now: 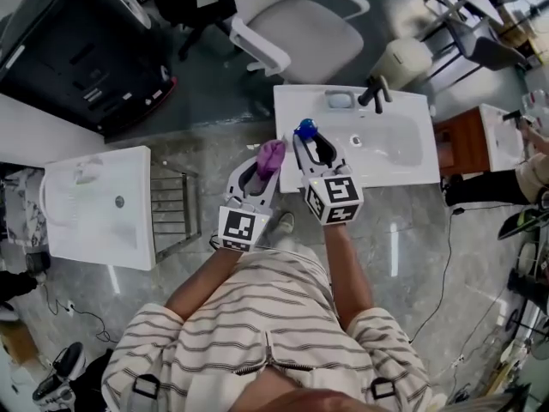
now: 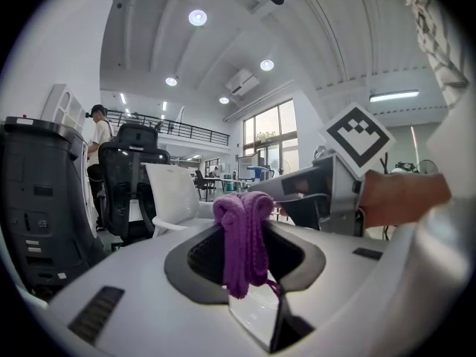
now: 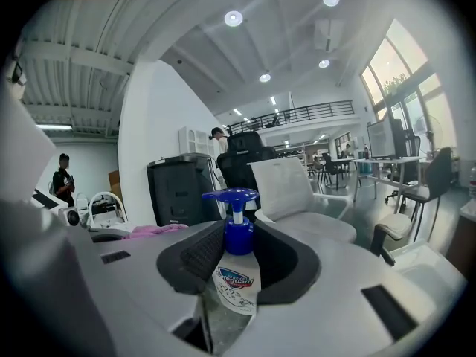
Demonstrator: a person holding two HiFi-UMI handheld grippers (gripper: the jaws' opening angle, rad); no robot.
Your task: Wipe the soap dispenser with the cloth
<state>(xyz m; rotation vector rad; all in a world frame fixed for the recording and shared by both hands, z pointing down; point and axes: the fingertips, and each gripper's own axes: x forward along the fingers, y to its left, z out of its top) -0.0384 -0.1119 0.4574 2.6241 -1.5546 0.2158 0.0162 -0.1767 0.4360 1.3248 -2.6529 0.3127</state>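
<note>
The soap dispenser [image 3: 236,266], a clear bottle with a blue pump and a printed label, stands upright between the jaws of my right gripper [image 3: 239,262], which is shut on it. In the head view its blue pump [image 1: 306,129] sticks up from the right gripper [image 1: 311,147] above the front edge of the white sink [image 1: 399,157]. The purple cloth [image 2: 243,238] hangs bunched in my left gripper [image 2: 245,255], shut on it. From the head, the cloth [image 1: 270,156] and left gripper [image 1: 257,172] sit just left of the dispenser, a small gap apart.
The sink's black faucet [image 1: 374,92] stands at its back edge. A second white basin [image 1: 94,204] lies to the left with a wire rack [image 1: 174,206] beside it. A white office chair [image 1: 296,24] and a dark cabinet [image 1: 77,50] stand beyond. A person's arm [image 1: 532,174] shows at the right.
</note>
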